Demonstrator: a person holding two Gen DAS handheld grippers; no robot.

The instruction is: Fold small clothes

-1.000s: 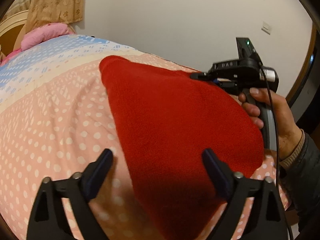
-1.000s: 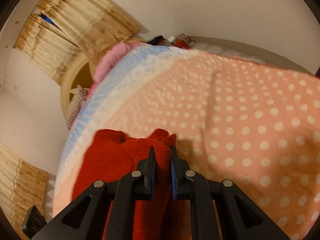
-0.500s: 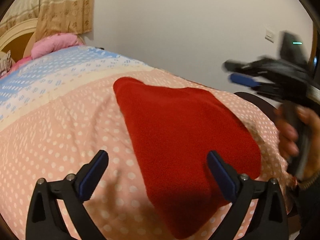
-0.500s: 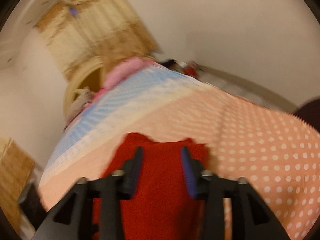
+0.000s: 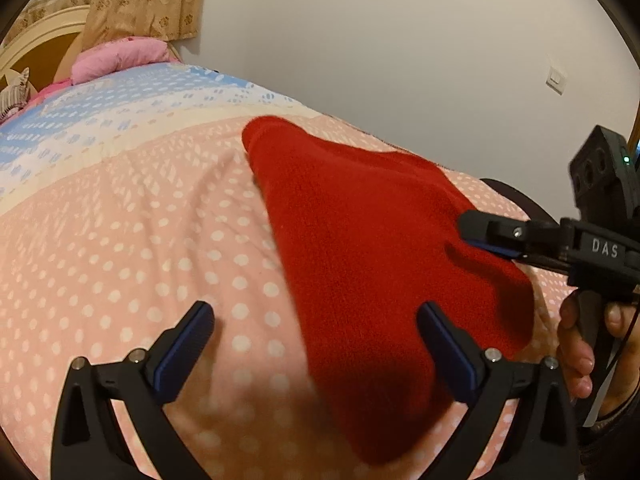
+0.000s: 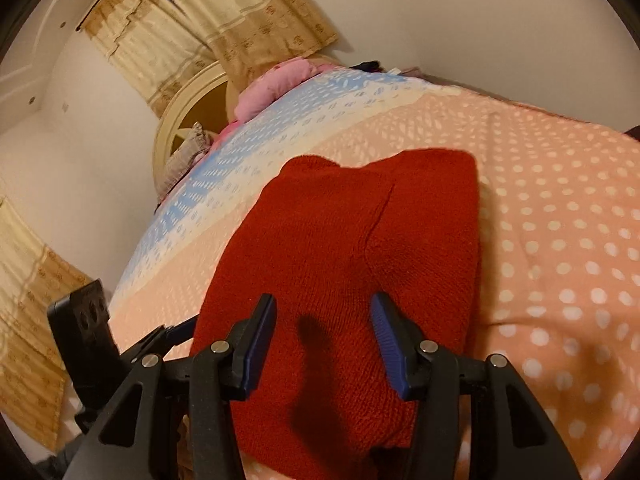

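Light: warm, dim indoor.
Shadows: dark patch on red garment.
Edges: fisheye-bent, black corners; near cloth perhaps soft.

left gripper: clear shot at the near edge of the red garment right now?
Probably yes. The left gripper is open and holds nothing, with the red garment lying flat on the bedspread just ahead, its edge between the fingers. The right gripper is off to the side, not blocking.

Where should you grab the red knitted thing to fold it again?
Best bet: pinch the near edge of the red knitted garment, coming in low from the end closest to the right tool. It lies flat on the polka-dot bedspread, and a fold seam runs away from that edge, so lifting there should carry it over toward the far end.
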